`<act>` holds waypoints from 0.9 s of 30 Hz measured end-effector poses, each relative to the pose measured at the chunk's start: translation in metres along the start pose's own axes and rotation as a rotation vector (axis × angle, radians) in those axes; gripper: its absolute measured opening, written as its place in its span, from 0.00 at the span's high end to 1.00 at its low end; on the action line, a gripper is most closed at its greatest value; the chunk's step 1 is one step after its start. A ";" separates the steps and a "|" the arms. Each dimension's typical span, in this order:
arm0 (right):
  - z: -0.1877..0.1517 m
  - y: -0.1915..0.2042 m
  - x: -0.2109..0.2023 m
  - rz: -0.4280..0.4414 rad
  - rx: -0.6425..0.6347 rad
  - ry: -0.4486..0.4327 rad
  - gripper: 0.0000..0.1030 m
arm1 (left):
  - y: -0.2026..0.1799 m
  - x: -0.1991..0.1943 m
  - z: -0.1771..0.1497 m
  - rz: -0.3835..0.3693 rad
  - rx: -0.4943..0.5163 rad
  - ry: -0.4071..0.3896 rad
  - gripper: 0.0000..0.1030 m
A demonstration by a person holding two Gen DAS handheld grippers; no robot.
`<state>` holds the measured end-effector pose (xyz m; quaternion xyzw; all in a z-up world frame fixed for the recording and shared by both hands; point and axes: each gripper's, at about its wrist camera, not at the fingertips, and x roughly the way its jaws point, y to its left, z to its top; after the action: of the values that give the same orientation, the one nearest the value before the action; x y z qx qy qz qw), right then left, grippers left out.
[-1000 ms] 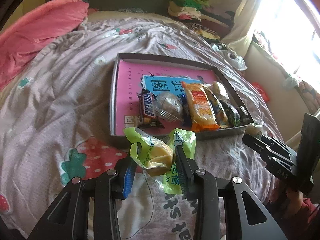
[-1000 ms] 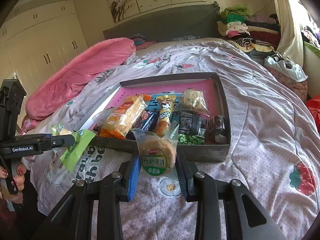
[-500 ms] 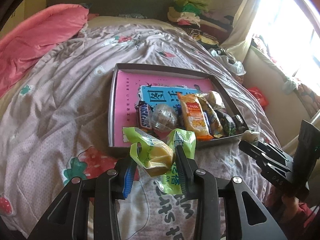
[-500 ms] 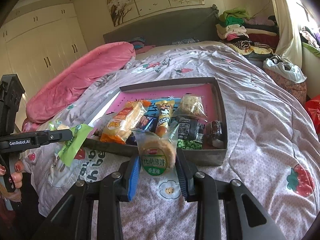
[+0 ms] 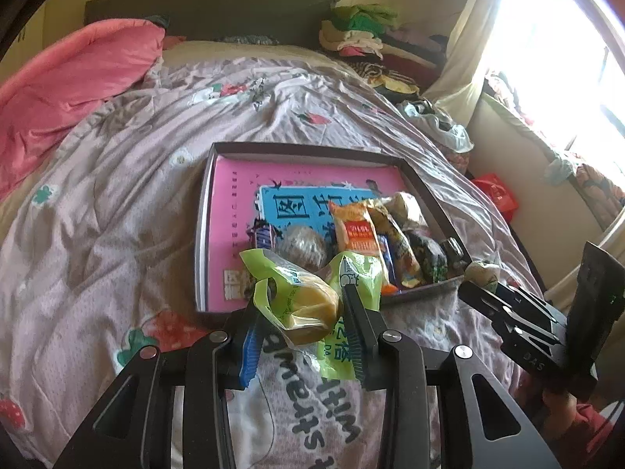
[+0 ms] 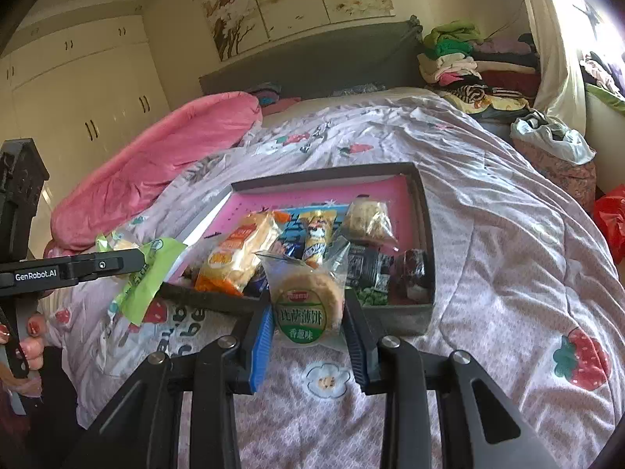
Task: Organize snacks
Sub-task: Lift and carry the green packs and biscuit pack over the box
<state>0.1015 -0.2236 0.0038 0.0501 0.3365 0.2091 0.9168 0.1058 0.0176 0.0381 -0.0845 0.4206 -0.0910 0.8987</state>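
Left wrist view: the left gripper has its jaws narrowed on a green-wrapped cake packet, held above the bedspread just short of the tray of snacks. Against a second earlier, the tray sits slightly farther off.

Right wrist view: the right gripper clamps a round cracker packet at the tray's near wall; the grip is unchanged.
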 end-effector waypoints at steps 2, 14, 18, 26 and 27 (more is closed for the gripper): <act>0.002 -0.002 0.000 -0.002 0.006 -0.007 0.67 | 0.001 0.003 0.004 0.007 -0.003 -0.004 0.63; 0.020 -0.019 0.006 -0.025 0.030 -0.045 0.66 | 0.023 0.031 0.020 0.103 -0.062 -0.010 0.63; 0.023 -0.023 0.009 -0.029 0.037 -0.051 0.67 | 0.029 0.039 0.022 0.124 -0.071 -0.003 0.63; 0.029 -0.027 0.017 -0.039 0.043 -0.049 0.66 | 0.032 0.053 0.021 0.128 -0.078 0.013 0.63; 0.029 -0.027 0.018 -0.041 0.042 -0.049 0.66 | 0.032 0.055 0.021 0.129 -0.078 0.016 0.63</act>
<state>0.1418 -0.2396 0.0092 0.0674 0.3193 0.1816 0.9276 0.1595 0.0373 0.0038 -0.0914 0.4355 -0.0169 0.8954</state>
